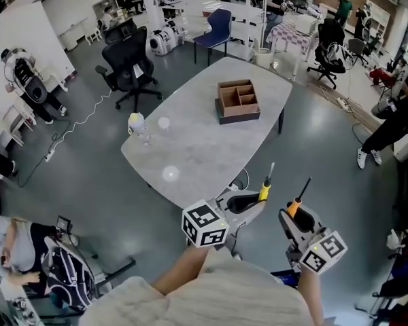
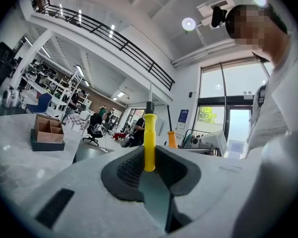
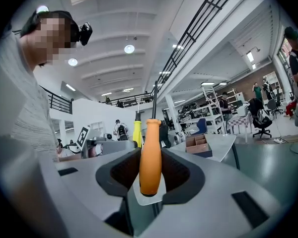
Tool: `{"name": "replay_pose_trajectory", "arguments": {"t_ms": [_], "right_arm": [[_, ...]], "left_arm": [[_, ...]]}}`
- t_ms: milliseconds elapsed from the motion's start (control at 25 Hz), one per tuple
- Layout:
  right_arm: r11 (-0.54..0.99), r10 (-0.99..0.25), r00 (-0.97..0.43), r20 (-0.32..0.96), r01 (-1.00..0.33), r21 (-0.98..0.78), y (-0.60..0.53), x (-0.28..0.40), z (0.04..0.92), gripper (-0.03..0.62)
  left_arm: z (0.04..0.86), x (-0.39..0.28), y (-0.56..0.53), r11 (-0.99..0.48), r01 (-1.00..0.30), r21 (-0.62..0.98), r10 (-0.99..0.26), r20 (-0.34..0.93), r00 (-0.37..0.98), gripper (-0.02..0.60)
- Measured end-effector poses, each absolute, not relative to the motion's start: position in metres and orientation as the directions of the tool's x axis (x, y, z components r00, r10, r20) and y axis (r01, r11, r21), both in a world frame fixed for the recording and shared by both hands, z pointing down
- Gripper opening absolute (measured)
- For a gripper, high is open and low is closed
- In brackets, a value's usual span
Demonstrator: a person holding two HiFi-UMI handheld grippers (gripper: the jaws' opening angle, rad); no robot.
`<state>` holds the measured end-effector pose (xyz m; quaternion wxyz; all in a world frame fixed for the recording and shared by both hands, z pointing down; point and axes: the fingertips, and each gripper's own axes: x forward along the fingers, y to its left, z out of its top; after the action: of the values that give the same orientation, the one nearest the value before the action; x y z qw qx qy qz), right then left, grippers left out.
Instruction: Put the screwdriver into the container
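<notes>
My left gripper (image 1: 260, 197) is shut on a yellow-handled screwdriver (image 1: 265, 187), whose shaft points up and away; in the left gripper view that yellow screwdriver (image 2: 149, 137) stands upright between the jaws. My right gripper (image 1: 294, 212) is shut on an orange-handled screwdriver (image 1: 296, 204), seen as a thick orange handle (image 3: 150, 155) in the right gripper view. Both grippers hang in the air off the near edge of the table (image 1: 190, 141). The brown compartmented container (image 1: 237, 100) sits on the far part of the table, well away from both grippers.
A small bottle (image 1: 136, 124) stands near the table's left edge. A black office chair (image 1: 129, 66) and a blue chair (image 1: 215, 27) stand beyond the table. People stand at the right (image 1: 401, 114) and sit at the lower left (image 1: 13, 250). A cable (image 1: 75, 124) runs across the grey floor.
</notes>
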<state>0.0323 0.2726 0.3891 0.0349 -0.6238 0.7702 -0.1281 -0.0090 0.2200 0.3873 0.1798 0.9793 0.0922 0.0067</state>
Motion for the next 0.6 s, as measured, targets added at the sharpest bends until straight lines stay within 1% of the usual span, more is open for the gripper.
{"name": "replay_pose_trajectory", "arguments": {"t_ms": [280, 600], "right_arm": [[0.210, -0.963, -0.245, 0.111, -0.944, -0.254, 0.252, 0.058, 0.393, 0.124], [0.198, -0.963, -0.238, 0.123, -0.941, -0.274, 0.198, 0.108, 0.404, 0.124]], "left_arm": [[0.390, 0.016, 0.193, -0.920, 0.141, 0.365, 0.144, -0.017, 0.989, 0.074], [0.398, 0.069, 0.135, -0.916, 0.138, 0.376, 0.144, -0.013, 0.990, 0.074]]}}
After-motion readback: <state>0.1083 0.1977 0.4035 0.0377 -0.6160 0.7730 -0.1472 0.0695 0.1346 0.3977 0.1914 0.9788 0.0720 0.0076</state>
